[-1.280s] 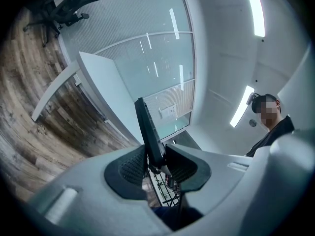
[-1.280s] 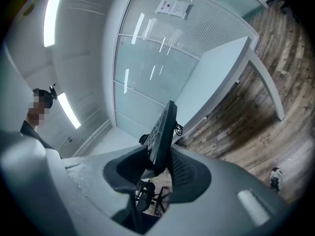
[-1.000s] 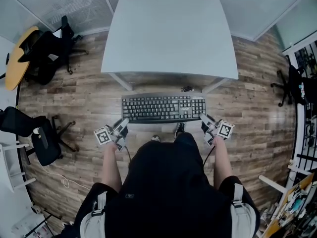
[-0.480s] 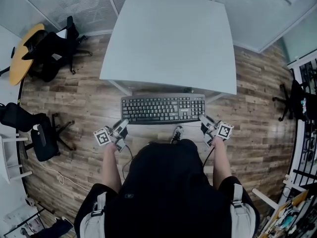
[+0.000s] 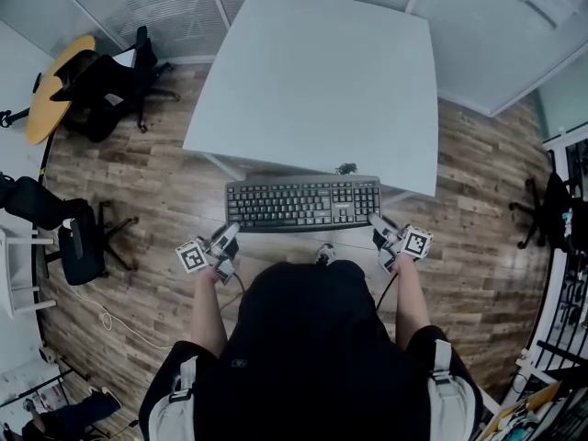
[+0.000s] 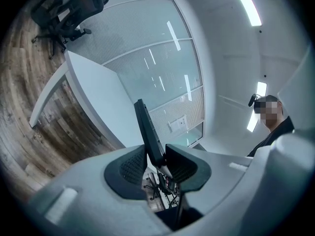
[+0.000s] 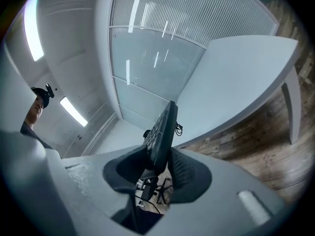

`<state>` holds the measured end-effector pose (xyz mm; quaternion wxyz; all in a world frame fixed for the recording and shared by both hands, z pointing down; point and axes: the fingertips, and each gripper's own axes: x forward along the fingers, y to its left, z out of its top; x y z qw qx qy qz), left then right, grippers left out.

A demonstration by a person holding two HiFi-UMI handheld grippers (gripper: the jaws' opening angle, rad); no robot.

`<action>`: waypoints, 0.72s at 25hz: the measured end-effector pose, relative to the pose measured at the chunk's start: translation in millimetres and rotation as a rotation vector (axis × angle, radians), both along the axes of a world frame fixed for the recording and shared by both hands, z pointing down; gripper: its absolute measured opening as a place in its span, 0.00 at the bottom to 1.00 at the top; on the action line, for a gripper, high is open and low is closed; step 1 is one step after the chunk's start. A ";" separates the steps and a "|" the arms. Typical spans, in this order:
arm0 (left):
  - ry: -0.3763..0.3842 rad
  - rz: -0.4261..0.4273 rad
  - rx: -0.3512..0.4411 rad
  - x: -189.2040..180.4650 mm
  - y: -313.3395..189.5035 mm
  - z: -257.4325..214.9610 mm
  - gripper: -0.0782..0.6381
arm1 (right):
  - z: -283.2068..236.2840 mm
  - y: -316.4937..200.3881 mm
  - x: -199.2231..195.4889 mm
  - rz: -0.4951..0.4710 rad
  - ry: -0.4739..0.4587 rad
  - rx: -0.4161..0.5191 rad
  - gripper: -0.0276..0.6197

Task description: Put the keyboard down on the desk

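A black keyboard (image 5: 303, 202) hangs level in the air just short of the near edge of the pale grey desk (image 5: 322, 72). My left gripper (image 5: 228, 234) is shut on its near left corner, and my right gripper (image 5: 378, 222) is shut on its near right corner. In the left gripper view the keyboard (image 6: 147, 129) shows edge-on, pinched between the dark pads (image 6: 132, 167). In the right gripper view the keyboard (image 7: 165, 132) stands edge-on between the pads (image 7: 183, 173), with its cable curling behind it.
Wood-plank floor (image 5: 156, 191) surrounds the desk. Black office chairs (image 5: 110, 85) and a round yellow table (image 5: 55, 85) stand at the far left, another chair (image 5: 69, 242) at the left. Glass partitions (image 5: 147, 7) run behind the desk. Shelving (image 5: 570, 182) stands at the right.
The desk has drawn nearer in the head view; its near edge now sits right beyond the keyboard. Both grippers hold the keyboard as before.
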<state>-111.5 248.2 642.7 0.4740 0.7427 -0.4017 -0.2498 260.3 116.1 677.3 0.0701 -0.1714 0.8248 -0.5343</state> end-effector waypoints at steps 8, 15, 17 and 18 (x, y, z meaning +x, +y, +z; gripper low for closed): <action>-0.006 -0.041 0.007 50.9 -34.7 -3.0 0.27 | 5.0 -45.4 43.7 -0.042 -0.003 -0.013 0.25; -0.007 -0.048 0.007 61.4 -69.3 -3.7 0.27 | 3.3 -84.3 52.3 -0.055 0.016 -0.019 0.25; -0.010 -0.042 0.002 59.2 -81.1 -3.3 0.27 | 5.9 -94.8 51.4 -0.051 0.024 -0.028 0.25; -0.012 -0.040 -0.002 60.1 -82.5 -1.4 0.27 | 8.8 -95.4 53.4 -0.048 0.027 -0.033 0.25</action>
